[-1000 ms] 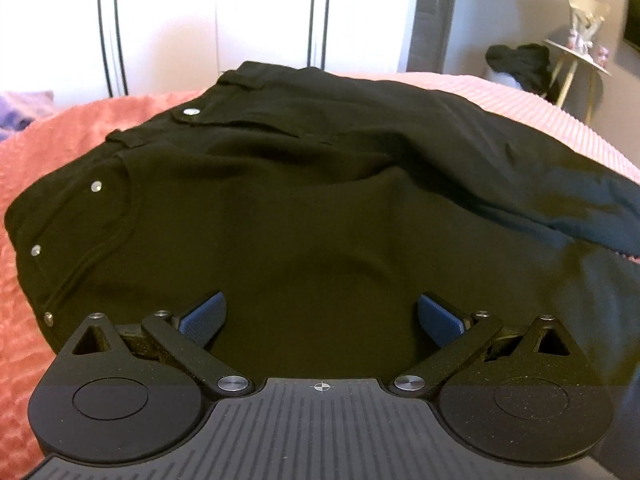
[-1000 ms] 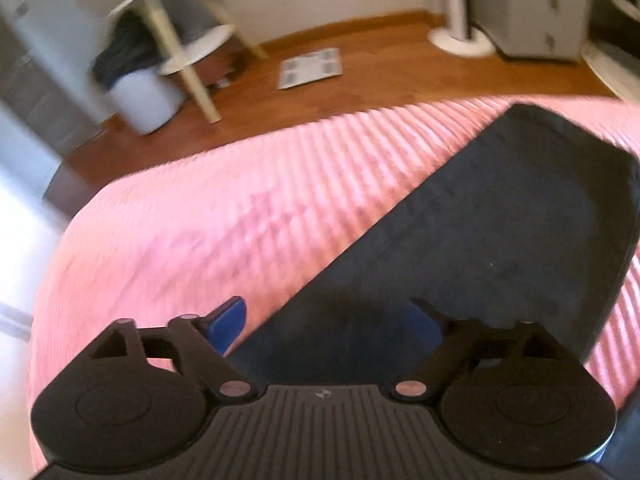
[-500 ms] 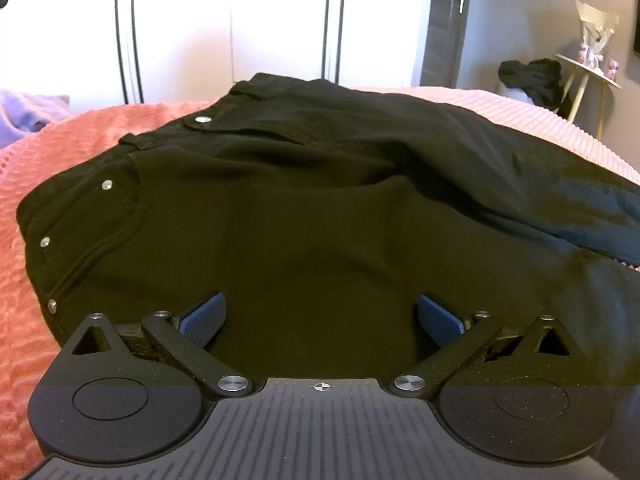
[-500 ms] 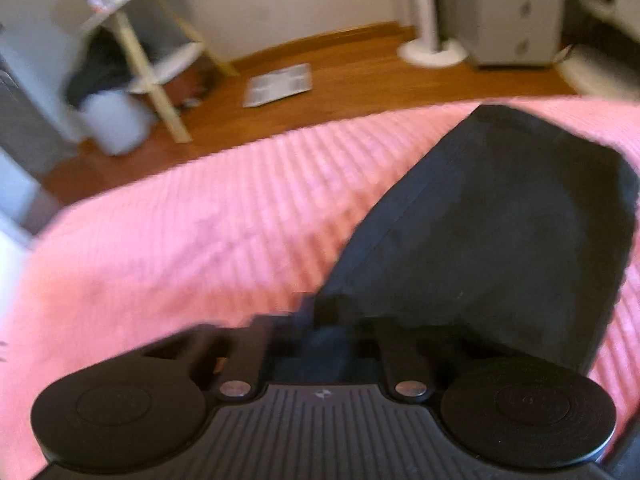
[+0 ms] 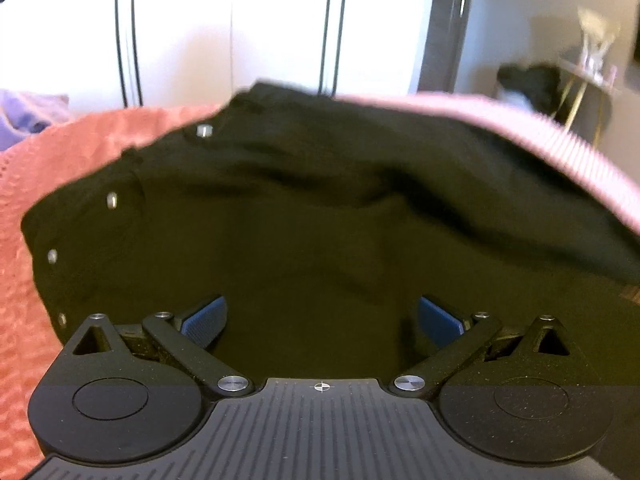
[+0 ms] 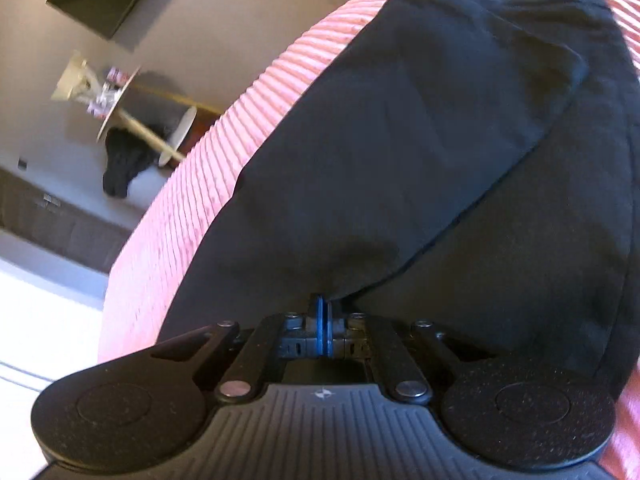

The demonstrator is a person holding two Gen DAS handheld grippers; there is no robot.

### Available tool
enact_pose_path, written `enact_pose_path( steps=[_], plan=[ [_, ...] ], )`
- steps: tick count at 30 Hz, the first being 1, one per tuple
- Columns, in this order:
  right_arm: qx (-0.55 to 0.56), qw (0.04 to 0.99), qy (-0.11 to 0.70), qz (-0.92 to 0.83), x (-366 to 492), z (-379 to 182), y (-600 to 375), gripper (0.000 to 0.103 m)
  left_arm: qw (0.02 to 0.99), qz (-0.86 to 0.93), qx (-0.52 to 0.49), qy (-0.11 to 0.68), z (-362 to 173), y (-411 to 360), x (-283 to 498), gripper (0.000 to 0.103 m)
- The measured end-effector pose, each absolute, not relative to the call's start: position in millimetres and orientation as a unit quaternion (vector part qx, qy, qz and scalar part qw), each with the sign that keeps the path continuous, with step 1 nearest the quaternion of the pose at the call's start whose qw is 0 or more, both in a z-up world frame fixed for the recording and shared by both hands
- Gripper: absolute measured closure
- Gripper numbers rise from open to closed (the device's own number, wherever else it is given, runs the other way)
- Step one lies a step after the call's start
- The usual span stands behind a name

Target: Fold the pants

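Left: my left gripper (image 5: 320,318) hangs spread over the waist end of the black pants (image 5: 320,220) lying on the pink bedspread (image 5: 80,148). Right: my right gripper (image 6: 323,320) pinches the leg hem (image 6: 352,256); I should carry it low and square toward the waistband.

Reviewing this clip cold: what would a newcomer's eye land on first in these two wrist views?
The black pants spread over the pink bedspread fill both views. In the right wrist view, the right gripper is shut on the leg end of the pants, pulled over the layer beneath. In the left wrist view, the left gripper hangs open above the waist end, where silver rivets catch the light.
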State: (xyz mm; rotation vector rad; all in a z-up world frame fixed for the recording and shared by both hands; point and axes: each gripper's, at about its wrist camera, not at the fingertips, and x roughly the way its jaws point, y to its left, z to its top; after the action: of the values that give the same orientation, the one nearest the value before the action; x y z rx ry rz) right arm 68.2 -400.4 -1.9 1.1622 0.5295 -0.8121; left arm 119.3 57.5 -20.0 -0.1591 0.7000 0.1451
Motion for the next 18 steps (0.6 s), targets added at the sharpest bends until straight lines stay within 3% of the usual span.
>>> enact_pose_path(
  steps=[5,11,14,17,18],
  plan=[
    [0.550,0.728,0.181,-0.366,60,-17,-397,0.092,0.946,0.001,-0.144,0.290,41,48,159,0.000],
    [0.534,0.759,0.175,-0.329,63,-26,-404,0.094,0.896,-0.097,-0.256,0.350,43,14,288,0.000],
    [0.531,0.767,0.161,-0.322,70,-38,-408,0.100,0.874,-0.105,-0.263,0.394,27,-14,347,0.019],
    [0.516,0.782,0.150,-0.315,70,-42,-407,0.100,0.846,-0.101,-0.284,0.440,4,-31,389,0.024],
    [0.510,0.787,0.149,-0.314,70,-43,-407,0.101,0.835,-0.101,-0.300,0.450,-5,-33,397,0.031]
  ],
)
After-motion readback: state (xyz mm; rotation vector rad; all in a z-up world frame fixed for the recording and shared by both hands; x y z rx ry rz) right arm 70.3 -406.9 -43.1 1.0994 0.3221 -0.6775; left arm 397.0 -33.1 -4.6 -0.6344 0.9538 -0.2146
